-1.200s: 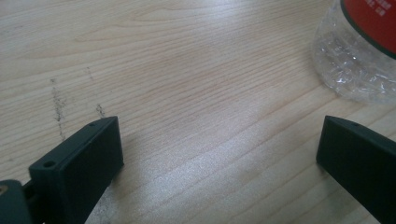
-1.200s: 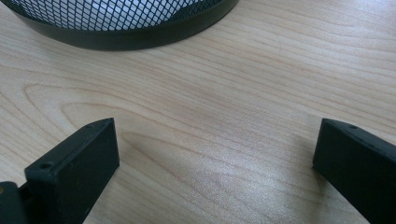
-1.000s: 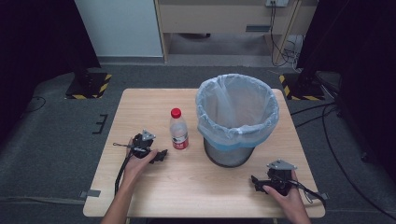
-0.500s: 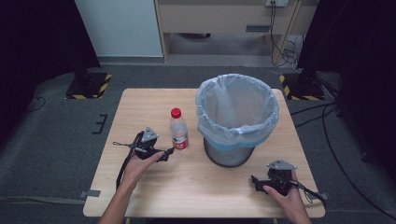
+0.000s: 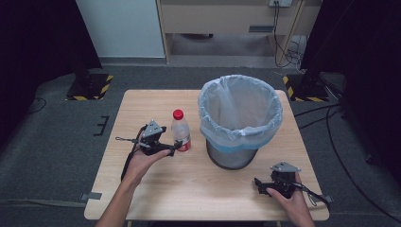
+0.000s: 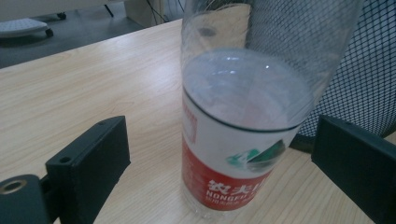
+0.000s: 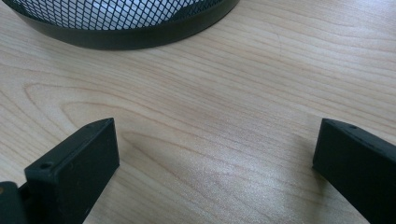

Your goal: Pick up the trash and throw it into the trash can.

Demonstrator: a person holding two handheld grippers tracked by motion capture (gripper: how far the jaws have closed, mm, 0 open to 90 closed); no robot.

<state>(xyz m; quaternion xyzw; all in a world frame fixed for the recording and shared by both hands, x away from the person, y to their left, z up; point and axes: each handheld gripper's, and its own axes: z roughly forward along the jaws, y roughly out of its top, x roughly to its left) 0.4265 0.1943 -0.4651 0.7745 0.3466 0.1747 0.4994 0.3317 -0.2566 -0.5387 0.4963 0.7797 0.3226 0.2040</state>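
A clear plastic water bottle (image 5: 180,131) with a red cap and a red-and-white label stands upright on the wooden table (image 5: 142,109), just left of the bin. My left gripper (image 5: 173,150) is at the bottle's lower left side, its jaws open. In the left gripper view the bottle (image 6: 233,154) stands between the two jaws of my left gripper (image 6: 219,144), with a gap on each side. My right gripper (image 5: 259,183) rests low near the table's front right, open. In its own view, only bare wood lies between the jaws of the right gripper (image 7: 217,158).
A black mesh waste bin (image 5: 240,118) lined with a pale blue bag stands right of centre, close beside the bottle. Its base (image 7: 126,23) lies just ahead of the right gripper. Cables trail from both grippers toward the table's front edge.
My left hand has lifted and moved in toward the bottle, so its jaws now stand on either side of it. The right hand has stayed still.
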